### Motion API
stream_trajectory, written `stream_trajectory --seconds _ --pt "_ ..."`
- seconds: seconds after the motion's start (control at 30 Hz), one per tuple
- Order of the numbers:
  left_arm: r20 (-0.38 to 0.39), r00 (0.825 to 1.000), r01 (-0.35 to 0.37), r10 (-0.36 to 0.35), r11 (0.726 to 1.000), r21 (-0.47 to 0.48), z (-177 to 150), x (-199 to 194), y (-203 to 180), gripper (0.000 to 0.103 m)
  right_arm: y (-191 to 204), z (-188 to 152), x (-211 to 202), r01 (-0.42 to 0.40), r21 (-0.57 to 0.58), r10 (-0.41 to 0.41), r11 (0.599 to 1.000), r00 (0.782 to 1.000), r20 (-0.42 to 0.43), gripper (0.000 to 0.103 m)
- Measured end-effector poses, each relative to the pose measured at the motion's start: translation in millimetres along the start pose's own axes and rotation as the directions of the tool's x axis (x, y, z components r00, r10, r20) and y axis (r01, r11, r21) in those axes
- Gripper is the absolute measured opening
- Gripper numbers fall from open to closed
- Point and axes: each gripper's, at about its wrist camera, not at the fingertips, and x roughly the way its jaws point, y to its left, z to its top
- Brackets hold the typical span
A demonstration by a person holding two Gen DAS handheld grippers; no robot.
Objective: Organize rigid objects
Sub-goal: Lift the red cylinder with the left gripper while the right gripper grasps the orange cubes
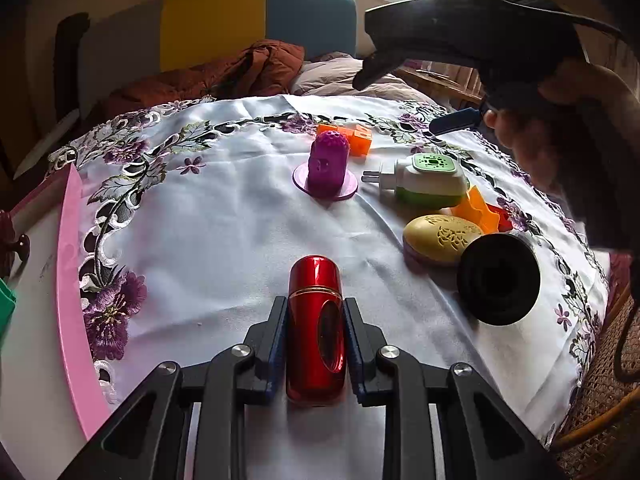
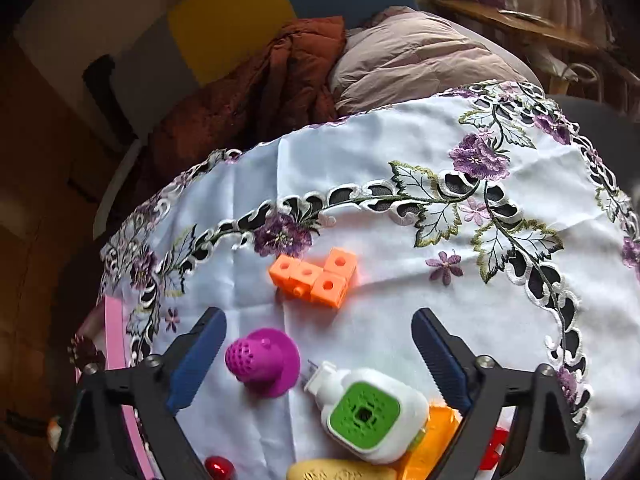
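My left gripper [image 1: 315, 312] is shut on a shiny red cylinder [image 1: 316, 328] that lies on the white embroidered cloth [image 1: 224, 248]. My right gripper [image 2: 320, 332] is open and empty above the table, over a purple perforated cap on a disc [image 2: 264, 360] and a white and green plug-in device [image 2: 368, 412]; it shows as a dark shape in the left wrist view [image 1: 472, 40]. Orange linked cubes [image 2: 314, 276] lie farther back. A yellow oval soap-like piece [image 1: 440, 238], an orange star piece [image 1: 482, 210] and a black round cup [image 1: 498, 278] lie at the right.
A pink tray edge [image 1: 70, 280] runs along the left side of the table. The cloth's edge drops off at the right near a woven chair [image 1: 600, 400]. A bed with brown and pale bedding [image 2: 312, 72] lies behind the table.
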Motion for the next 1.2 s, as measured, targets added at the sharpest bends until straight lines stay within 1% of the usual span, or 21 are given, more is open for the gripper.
stream_trajectory --seconds 0.1,0.27,0.3,0.33,0.37,0.43,0.53,0.67,0.77,0.93,1.0,1.1,1.2 --pt "0.0 1.0 0.01 -0.01 1.0 -0.01 0.5 0.4 1.6 0.026 7.2 15.0 18.7 0.0 0.026 0.001 1.0 0.999 -0.038 0.096" --pt "0.001 1.0 0.019 -0.018 1.0 -0.019 0.8 0.4 2.8 0.026 26.8 25.8 53.7 0.059 -0.039 -0.063 0.998 0.993 -0.104 0.096" --pt "0.001 1.0 0.019 -0.019 1.0 -0.019 0.8 0.4 2.8 0.026 28.1 26.3 61.6 0.076 -0.049 -0.082 0.996 0.989 -0.12 0.091" --pt "0.001 1.0 0.018 -0.018 1.0 -0.019 0.6 0.0 3.0 0.026 28.9 26.1 68.8 0.097 -0.063 -0.104 0.993 0.986 -0.131 0.081" --pt "0.001 1.0 0.018 -0.018 1.0 -0.019 0.6 -0.1 3.0 0.026 29.5 25.5 74.3 0.119 -0.081 -0.129 0.99 0.982 -0.137 0.063" --pt "0.001 1.0 0.018 -0.018 1.0 -0.02 0.9 0.0 3.0 0.026 30.6 24.3 76.7 0.14 -0.1 -0.152 0.985 0.979 -0.133 0.063" --pt "0.003 1.0 0.018 -0.018 1.0 -0.02 0.6 -0.1 3.0 0.026 35.2 20.3 61.5 0.12 -0.127 -0.132 0.985 0.986 -0.097 0.062" --pt "0.004 1.0 0.015 -0.015 1.0 -0.018 0.8 -0.2 2.4 0.026 39.5 7.8 25.1 0.089 -0.187 -0.098 0.978 0.994 -0.037 0.063" --pt "0.007 1.0 0.009 -0.009 1.0 -0.012 0.5 -0.2 1.0 0.026 37.3 -8.1 -6.5 0.045 -0.205 -0.047 0.978 0.999 -0.006 0.063" --pt "-0.004 1.0 0.003 -0.003 1.0 -0.011 2.1 -0.2 0.0 0.026 27.8 -41.2 -49.6 0.009 -0.244 -0.002 0.97 0.999 0.032 0.063" --pt "-0.018 1.0 -0.001 0.001 1.0 -0.018 4.5 -2.1 0.3 0.026 27.3 -52.9 -59.8 0.004 -0.262 0.007 0.965 0.999 0.041 0.063" --pt "-0.03 1.0 0.005 -0.007 0.999 -0.041 4.5 -9.2 2.8 0.026 27.3 -67.0 -65.4 -0.026 -0.274 0.039 0.961 0.998 0.04 0.063" --pt "-0.013 1.0 -0.002 0.002 1.0 -0.029 1.8 -23.2 1.1 0.026 34.4 -77.7 -60.2 -0.053 -0.3 0.063 0.952 0.998 0.024 0.063"
